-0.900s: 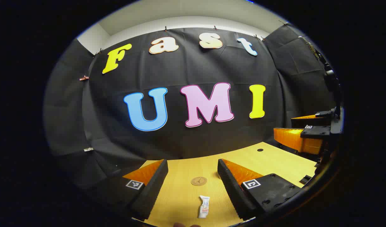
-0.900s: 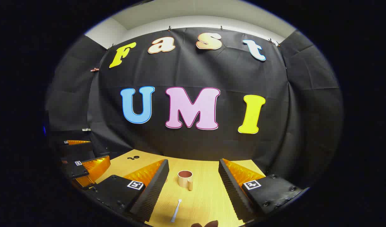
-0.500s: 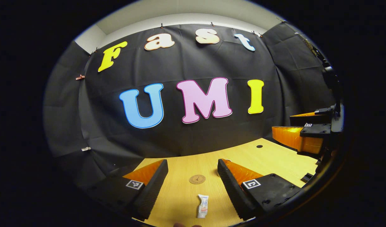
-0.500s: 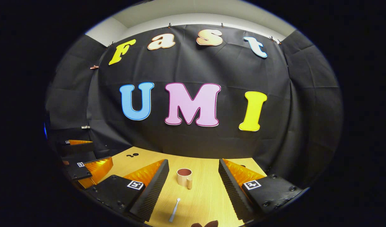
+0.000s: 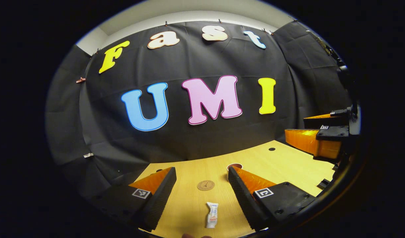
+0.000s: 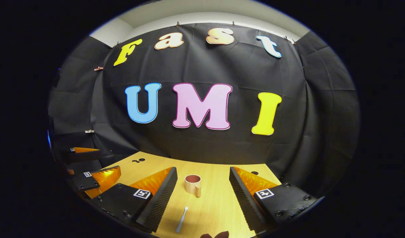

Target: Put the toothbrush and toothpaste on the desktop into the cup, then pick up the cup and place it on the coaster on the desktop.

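1. Pale yellow wood-grain desktop [image 5: 288, 165].
2. Round brown cork-like coaster [image 5: 206, 185], dark mark at its centre.
3. White toothpaste tube [image 5: 212, 215], faint pinkish print, perhaps.
4. Beige handled cup [image 6: 193, 185], reddish-brown inside.
5. White toothbrush [image 6: 182, 219].

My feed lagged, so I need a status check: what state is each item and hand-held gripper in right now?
toothpaste: lying flat on the desktop, ungrasped.
toothbrush: lying on the desktop, ungrasped.
cup: upright, nothing inside as far as visible.
coaster: flat, bare.
left hand-held gripper: open.
right hand-held gripper: open.
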Demonstrator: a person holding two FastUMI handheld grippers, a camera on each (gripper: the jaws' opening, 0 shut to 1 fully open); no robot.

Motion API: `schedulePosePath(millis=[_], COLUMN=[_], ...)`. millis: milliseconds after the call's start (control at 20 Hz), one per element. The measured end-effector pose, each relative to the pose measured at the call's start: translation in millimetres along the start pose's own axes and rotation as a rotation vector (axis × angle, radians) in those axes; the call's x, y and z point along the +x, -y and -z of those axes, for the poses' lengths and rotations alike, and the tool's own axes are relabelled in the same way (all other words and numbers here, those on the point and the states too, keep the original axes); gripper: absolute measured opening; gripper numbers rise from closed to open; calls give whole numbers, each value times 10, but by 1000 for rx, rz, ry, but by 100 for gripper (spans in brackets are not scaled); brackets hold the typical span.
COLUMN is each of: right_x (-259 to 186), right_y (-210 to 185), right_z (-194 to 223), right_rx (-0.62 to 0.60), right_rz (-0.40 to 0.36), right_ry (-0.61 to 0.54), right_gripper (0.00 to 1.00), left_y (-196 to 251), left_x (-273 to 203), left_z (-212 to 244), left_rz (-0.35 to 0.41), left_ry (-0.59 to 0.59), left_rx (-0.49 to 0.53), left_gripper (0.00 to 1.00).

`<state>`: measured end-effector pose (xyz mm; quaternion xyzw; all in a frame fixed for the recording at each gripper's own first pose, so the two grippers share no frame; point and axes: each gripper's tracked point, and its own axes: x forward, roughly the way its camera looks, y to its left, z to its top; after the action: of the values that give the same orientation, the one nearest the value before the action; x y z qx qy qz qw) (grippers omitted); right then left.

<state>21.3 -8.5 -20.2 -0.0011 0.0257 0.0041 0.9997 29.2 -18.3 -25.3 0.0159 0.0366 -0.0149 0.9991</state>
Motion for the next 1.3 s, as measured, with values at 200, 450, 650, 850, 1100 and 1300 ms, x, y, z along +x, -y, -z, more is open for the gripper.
schedulePosePath(millis=[200,450,650,850,1100,1300], right_x=[31,83,138,180,195,232], right_y=[22,39,56,114,170,236], right_z=[51,128,236,376,635,782], right_rx=[0,2,-7,-14,-24,-16], right_rz=[-2,-14,-25,-27,-32,-32], right_ry=[-13,-32,-61,-96,-159,-201], right_gripper=[98,98,98,98,98,98], left_y=[69,148,228,285,383,398], left_x=[87,204,367,602,822,907], left_z=[108,366,820,1499,2292,2683], left_rz=[11,22,41,57,84,78], left_ry=[-27,-82,-181,-339,-538,-647], left_rx=[9,15,23,43,60,46], left_gripper=[98,98,98,98,96,93])
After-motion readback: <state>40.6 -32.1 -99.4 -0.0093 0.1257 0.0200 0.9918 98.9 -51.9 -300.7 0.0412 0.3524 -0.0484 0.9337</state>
